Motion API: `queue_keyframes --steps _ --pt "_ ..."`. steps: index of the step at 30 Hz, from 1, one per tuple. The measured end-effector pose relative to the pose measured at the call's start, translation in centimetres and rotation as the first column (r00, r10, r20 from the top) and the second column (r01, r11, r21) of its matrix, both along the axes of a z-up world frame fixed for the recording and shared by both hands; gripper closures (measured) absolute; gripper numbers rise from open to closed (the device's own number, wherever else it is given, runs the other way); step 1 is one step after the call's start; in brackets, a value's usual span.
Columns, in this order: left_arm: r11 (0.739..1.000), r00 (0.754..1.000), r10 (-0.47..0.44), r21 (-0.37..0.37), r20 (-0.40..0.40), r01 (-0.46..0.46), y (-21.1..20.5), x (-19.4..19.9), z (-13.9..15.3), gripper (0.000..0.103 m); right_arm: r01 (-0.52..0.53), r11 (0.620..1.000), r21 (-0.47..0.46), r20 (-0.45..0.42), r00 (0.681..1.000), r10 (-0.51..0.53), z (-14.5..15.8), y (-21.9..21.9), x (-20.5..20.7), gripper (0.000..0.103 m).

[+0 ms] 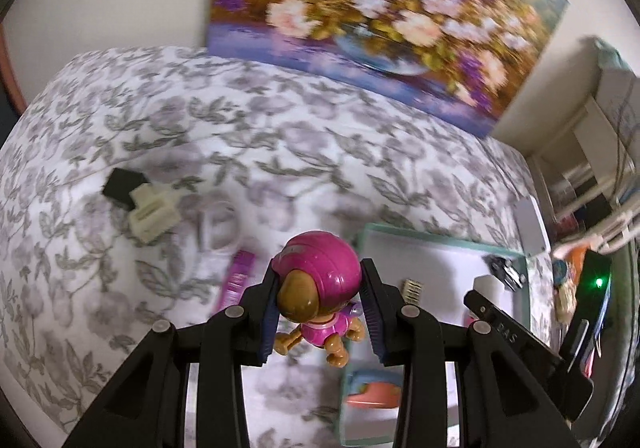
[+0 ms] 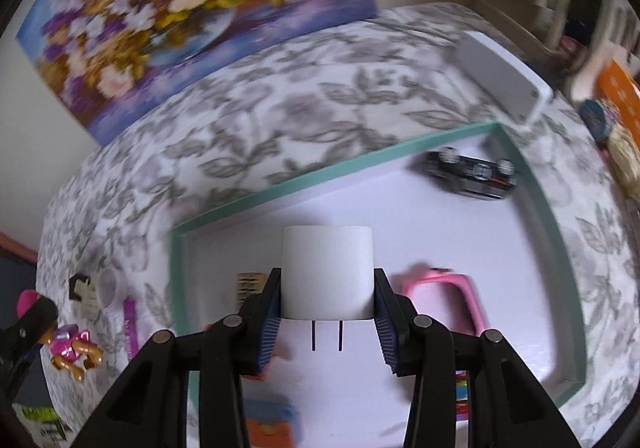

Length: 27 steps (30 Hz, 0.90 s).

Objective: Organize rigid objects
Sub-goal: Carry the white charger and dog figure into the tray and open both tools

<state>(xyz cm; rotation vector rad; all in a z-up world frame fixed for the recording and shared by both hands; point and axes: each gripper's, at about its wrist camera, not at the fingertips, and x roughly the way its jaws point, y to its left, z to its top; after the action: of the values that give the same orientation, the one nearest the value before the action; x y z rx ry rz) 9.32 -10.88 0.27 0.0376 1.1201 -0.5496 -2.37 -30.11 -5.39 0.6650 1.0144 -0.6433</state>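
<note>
A toy dog figure (image 1: 316, 288) with a pink helmet hangs above the bedspread, and my left gripper (image 1: 320, 312) is shut on its head. The same figure (image 2: 74, 348) shows at the far left of the right wrist view, held in black fingers. My right gripper (image 2: 326, 324) is shut on a white plug adapter (image 2: 327, 272) with two prongs pointing toward the camera, held over the teal-rimmed white tray (image 2: 320, 177). In the tray lie a black toy car (image 2: 472, 173), a pink frame (image 2: 444, 296) and a small comb-like piece (image 2: 250, 284).
On the floral bedspread lie a cream and black plug (image 1: 140, 203), a white ring (image 1: 218, 226) and a purple stick (image 1: 238, 280). A white box (image 2: 504, 77) sits beyond the tray's far corner. A flower painting (image 1: 380, 11) leans on the wall. Cluttered shelves (image 1: 600, 175) stand at right.
</note>
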Motion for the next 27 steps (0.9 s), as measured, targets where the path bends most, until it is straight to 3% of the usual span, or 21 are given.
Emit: queue_keyframes --steps 13,27 --pt "0.977 0.978 -0.208 0.053 0.003 0.207 -7.8 -6.2 -1.0 0.064 0.079 0.997 0.007 -0.047 0.996 -0.079 -0.5 -3.2 -3.5 0.058" --pt "0.955 0.961 -0.277 0.108 -0.011 0.277 -11.1 -9.0 -2.9 0.064 0.116 0.992 0.043 -0.055 0.992 -0.113 -1.1 -4.9 -5.5 0.058"
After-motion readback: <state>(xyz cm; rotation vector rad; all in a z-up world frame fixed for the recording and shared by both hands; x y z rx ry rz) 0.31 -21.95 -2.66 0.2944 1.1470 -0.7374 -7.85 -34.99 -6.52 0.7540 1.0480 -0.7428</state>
